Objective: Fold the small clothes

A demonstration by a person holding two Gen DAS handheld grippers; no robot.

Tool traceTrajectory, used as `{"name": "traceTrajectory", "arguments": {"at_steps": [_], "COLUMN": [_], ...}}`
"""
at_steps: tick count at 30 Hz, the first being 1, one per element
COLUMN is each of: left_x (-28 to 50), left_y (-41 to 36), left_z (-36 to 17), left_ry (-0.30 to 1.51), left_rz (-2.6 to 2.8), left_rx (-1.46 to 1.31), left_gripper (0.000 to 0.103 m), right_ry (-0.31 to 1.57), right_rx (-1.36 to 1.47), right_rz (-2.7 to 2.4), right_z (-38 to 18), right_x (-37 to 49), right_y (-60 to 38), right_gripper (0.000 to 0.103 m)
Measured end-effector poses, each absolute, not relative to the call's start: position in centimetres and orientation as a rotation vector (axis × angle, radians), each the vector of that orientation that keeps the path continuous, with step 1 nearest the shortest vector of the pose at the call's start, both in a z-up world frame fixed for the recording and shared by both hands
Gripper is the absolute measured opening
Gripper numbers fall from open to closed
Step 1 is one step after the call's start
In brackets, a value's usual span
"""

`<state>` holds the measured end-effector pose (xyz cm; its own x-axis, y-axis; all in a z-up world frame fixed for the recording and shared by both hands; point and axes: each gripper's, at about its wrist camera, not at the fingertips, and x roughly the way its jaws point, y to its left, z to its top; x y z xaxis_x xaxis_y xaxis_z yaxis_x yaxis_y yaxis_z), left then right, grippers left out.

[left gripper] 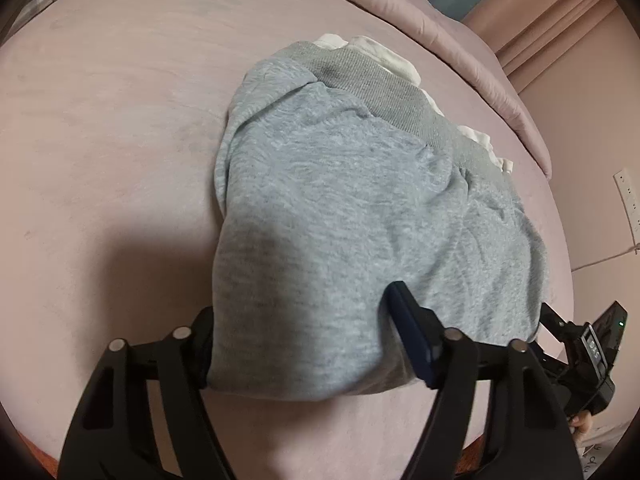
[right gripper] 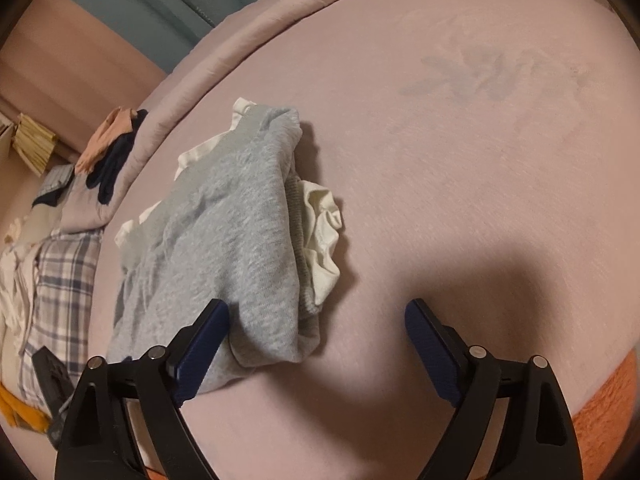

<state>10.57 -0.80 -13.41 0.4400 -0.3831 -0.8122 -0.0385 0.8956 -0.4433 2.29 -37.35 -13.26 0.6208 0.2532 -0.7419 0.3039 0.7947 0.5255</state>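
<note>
A small grey sweatshirt (left gripper: 360, 184) with a ribbed hem and white lining (right gripper: 320, 232) lies bunched on the pink bed sheet (left gripper: 120, 160). In the left wrist view its near fold bulges between the fingers of my left gripper (left gripper: 302, 304). The right pad (left gripper: 404, 316) digs into the cloth and the left finger sits against the fold's edge, so the gripper is shut on it. In the right wrist view my right gripper (right gripper: 316, 316) stands wide open. Its left pad (right gripper: 208, 328) touches the sweatshirt's (right gripper: 224, 240) near corner and its right finger rests over bare sheet.
A rolled pink quilt (left gripper: 460, 52) runs along the far side of the bed. Plaid fabric (right gripper: 60, 288) and a pile of loose clothes (right gripper: 108, 148) lie at the left in the right wrist view. Orange cloth (right gripper: 600, 400) shows at the bed's near edge. A socket strip (left gripper: 630, 200) hangs on the wall.
</note>
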Motion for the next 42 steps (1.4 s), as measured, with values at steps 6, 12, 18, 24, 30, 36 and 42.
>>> {"name": "traceTrajectory", "arguments": {"at_steps": [6, 12, 18, 24, 30, 36, 42], "left_x": [10.6, 10.4, 9.7, 7.8, 6.0, 5.4, 5.7], "left_y": [-0.7, -1.2, -1.5, -2.8, -4.5, -5.4, -4.2], "left_z": [-13.4, -12.9, -11.9, -10.8, -11.1, -11.9, -12.7], "left_ry": [1.1, 1.091, 1.073, 1.078, 1.113, 1.134, 1.162], "left_rz": [-0.238, -0.234, -0.24, -0.312, -0.379, -0.399, -0.402], "left_rx": [-0.449, -0.439, -0.425, -0.407, -0.412, -0.387, -0.445], "left_gripper": [0.058, 0.051, 0.042, 0.041, 0.041, 0.042, 0.048], "right_ry": [0.889, 0.9, 0.888, 0.812, 0.763, 0.728, 0.73], "right_rx": [0.761, 0.725, 0.678, 0.666, 0.574, 0.491, 0.361], "right_rz": [0.019, 0.052, 0.016, 0.021, -0.038, -0.093, -0.138], "right_z": [-13.9, -13.9, -13.1, -10.2, -7.5, -5.9, -5.6], "right_x": [4.5, 7.6, 7.1, 4.9, 2.8, 2.0, 3.5], "right_y": [-37.4, -34.9, -34.2, -34.9, -35.3, -35.0, -32.4], "right_gripper": [0.093, 0.074, 0.046, 0.043, 0.043, 0.043, 0.043]}}
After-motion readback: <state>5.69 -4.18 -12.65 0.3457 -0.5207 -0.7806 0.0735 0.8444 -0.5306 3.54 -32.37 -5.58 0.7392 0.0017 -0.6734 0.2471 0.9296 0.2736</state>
